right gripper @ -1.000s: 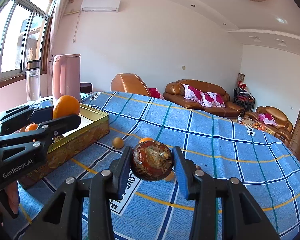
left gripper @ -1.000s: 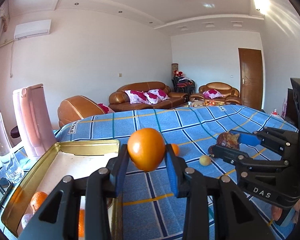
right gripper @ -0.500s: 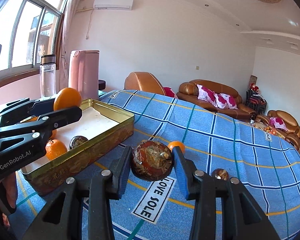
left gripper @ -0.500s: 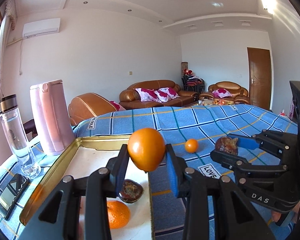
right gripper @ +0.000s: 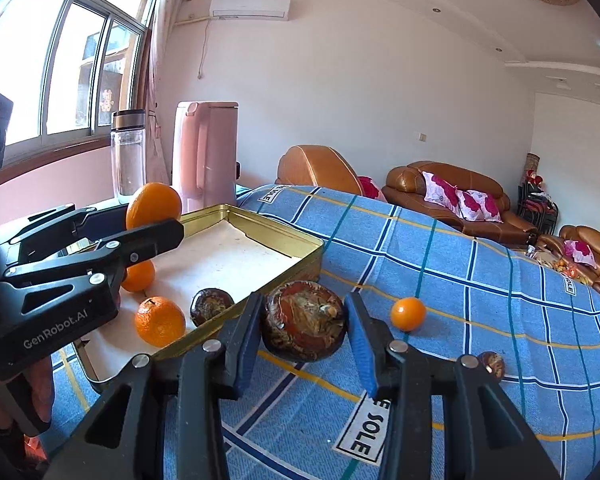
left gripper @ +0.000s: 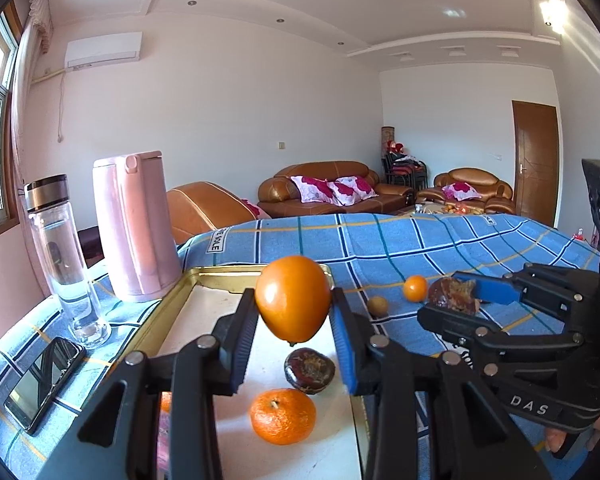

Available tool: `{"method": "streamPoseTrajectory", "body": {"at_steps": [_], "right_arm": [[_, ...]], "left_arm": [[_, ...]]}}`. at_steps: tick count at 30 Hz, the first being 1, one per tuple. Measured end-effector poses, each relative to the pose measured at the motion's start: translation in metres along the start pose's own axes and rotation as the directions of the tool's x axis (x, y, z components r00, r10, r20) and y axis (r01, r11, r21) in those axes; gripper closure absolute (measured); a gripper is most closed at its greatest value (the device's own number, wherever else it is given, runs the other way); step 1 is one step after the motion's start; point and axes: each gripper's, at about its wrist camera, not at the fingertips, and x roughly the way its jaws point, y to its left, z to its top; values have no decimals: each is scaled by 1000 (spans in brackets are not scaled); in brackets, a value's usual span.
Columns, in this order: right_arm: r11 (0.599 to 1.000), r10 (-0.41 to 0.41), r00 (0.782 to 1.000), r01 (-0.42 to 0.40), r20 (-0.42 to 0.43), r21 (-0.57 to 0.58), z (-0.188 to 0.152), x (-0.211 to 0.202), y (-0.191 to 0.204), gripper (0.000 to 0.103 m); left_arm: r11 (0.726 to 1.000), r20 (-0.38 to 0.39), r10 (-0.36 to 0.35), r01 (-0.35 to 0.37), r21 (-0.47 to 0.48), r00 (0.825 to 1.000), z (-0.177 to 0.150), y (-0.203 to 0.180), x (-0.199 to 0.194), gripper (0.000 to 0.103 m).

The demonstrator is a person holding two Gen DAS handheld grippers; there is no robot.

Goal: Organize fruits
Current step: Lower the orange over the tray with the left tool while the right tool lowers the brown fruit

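Note:
My left gripper (left gripper: pixel 294 316) is shut on a smooth orange (left gripper: pixel 293 298), held above the gold tin tray (left gripper: pixel 220 273). In the right wrist view that gripper (right gripper: pixel 140 220) and its orange (right gripper: pixel 154 204) hang over the tray (right gripper: pixel 300 256). My right gripper (right gripper: pixel 304 326) is shut on a dark brown-red round fruit (right gripper: pixel 304 322), just outside the tray's near right wall; from the left wrist view it shows as gripper (left gripper: pixel 456 296) with the fruit (left gripper: pixel 454 294). Inside the tray lie a mandarin (left gripper: pixel 283 414), a dark fruit (left gripper: pixel 309 370) and another orange (right gripper: pixel 139 276).
On the blue checked cloth lie a small orange (right gripper: pixel 408 314), a small brownish fruit (left gripper: pixel 377 306) and a dark small fruit (right gripper: pixel 492 364). Left of the tray stand a pink kettle (left gripper: pixel 134 224), a glass bottle (left gripper: pixel 62 256) and a phone (left gripper: pixel 44 382).
Both grippers have moved left with their fruits. The orange now hangs over the tray's inside, and the dark fruit has come up beside the tray's wall.

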Motion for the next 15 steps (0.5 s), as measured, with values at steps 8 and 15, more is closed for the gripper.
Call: {"method": "streamPoseTrajectory", "body": {"at_steps": [8,15], "right_arm": [[999,43,999,-44,-6,-17,7,9,19,60],[996,77,997,-77,-14,-38,12,16,35,60]], "left_arm": [[999,-21,33,-34,-23,999,-5,21,3,66],[997,-36,61,-62,-38,998,-9,35,3,66]]}}
